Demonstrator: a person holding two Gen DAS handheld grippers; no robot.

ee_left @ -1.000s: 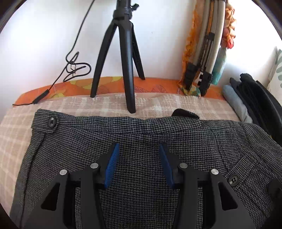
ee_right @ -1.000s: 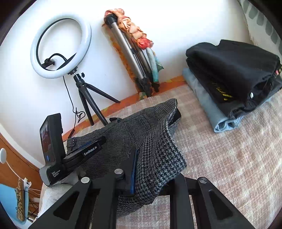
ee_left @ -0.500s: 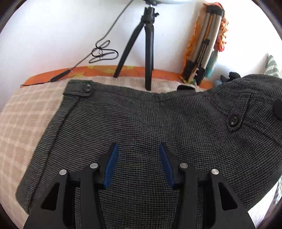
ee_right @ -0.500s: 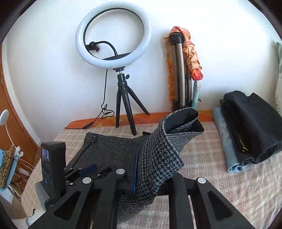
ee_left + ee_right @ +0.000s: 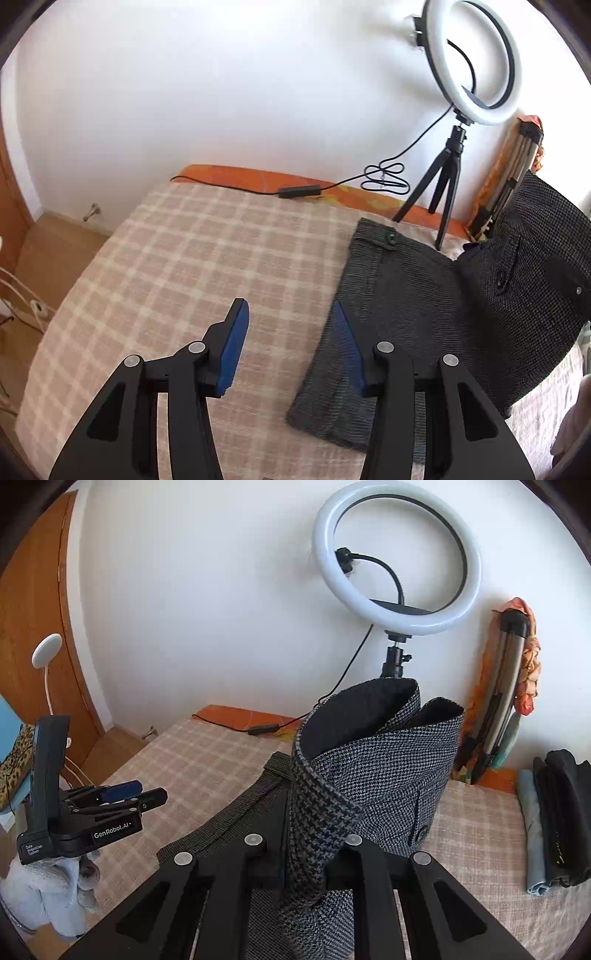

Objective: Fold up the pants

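Right wrist alone shows right gripper clamping lifted pants.

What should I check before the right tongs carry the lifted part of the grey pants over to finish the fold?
1. Right tongs shut on the grey houndstooth woven pants: ok.
2. Left tongs open, holding nothing: ok.
3. Lower layer of the pants lying flat on the beige checked bedcover: ok.
4. Black ring-light tripod standing close behind the pants: not ok.
5. How deep the right grip reaches: cannot tell.
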